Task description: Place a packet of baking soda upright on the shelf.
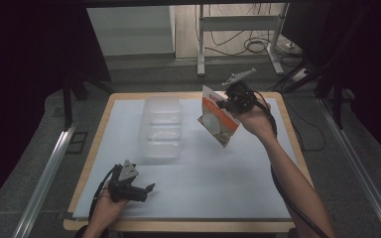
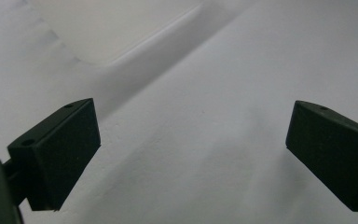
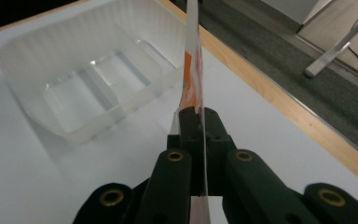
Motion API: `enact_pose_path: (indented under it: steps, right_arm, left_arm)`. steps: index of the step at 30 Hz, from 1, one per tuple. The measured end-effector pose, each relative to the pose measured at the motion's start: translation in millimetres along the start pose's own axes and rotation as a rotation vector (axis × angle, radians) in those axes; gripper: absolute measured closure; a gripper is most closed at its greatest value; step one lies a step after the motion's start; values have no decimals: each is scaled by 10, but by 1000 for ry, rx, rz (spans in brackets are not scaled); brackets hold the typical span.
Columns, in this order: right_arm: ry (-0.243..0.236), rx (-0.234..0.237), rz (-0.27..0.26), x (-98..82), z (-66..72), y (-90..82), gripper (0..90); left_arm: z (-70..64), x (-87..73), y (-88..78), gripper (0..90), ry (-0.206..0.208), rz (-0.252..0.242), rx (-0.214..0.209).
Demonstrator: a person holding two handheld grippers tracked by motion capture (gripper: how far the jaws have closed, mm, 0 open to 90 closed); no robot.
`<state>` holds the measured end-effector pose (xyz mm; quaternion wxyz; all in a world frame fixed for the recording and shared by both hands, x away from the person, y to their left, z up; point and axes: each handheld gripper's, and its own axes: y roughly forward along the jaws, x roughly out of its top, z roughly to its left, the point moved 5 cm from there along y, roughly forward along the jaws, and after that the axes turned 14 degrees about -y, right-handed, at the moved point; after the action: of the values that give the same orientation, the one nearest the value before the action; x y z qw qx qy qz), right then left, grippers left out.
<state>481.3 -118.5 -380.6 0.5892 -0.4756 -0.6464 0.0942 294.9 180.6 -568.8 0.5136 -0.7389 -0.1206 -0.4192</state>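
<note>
Risk: the right claw [image 1: 226, 102], clenched on one thin edge of the flat packet [image 1: 218, 122] held above the surface right of the clear tray [image 1: 161, 127], may let it slip or swing

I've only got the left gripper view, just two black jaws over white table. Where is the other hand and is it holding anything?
Observer: The right claw is lifted above the far right of the table, shut on a flat packet.
Operator: What's the packet like?
Observer: White and orange, with a round pale item showing through its front.
Operator: Anything to put it in?
Observer: A clear plastic tub stands to the packet's left, empty.
Operator: And my claw?
Observer: The left claw is open, low near the table's front left.
</note>
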Motion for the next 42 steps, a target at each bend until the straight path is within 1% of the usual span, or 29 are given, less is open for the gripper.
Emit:
enact_pose_path:
  steps: [8,13,15,17,19,24,36,42]
  right_arm:
    - [-37,9,-15,221,68,22,892]
    - [-61,3,-25,355,67,52,892]
    - [-60,0,-28,412,67,68,892]
    - [-68,-1,-36,478,66,92,892]
    - [-76,1,-42,537,73,115,892]
    - [-91,9,-47,672,106,194,892]
    - [-131,24,-49,950,180,440,891]
    - [-170,24,-59,1116,225,535,891]
  left_arm:
    - [0,3,1,30,2,-5,-1]
    - [-2,4,2,30,0,-7,-1]
    - [-1,5,0,30,1,-8,-1]
    - [0,7,-5,30,-6,-9,-13]
    - [1,14,-9,30,-26,-23,-26]
    - [12,22,-24,30,-44,-34,-43]
    - [15,36,-36,29,-73,-52,-75]
    - [12,46,-46,29,-84,-62,-93]
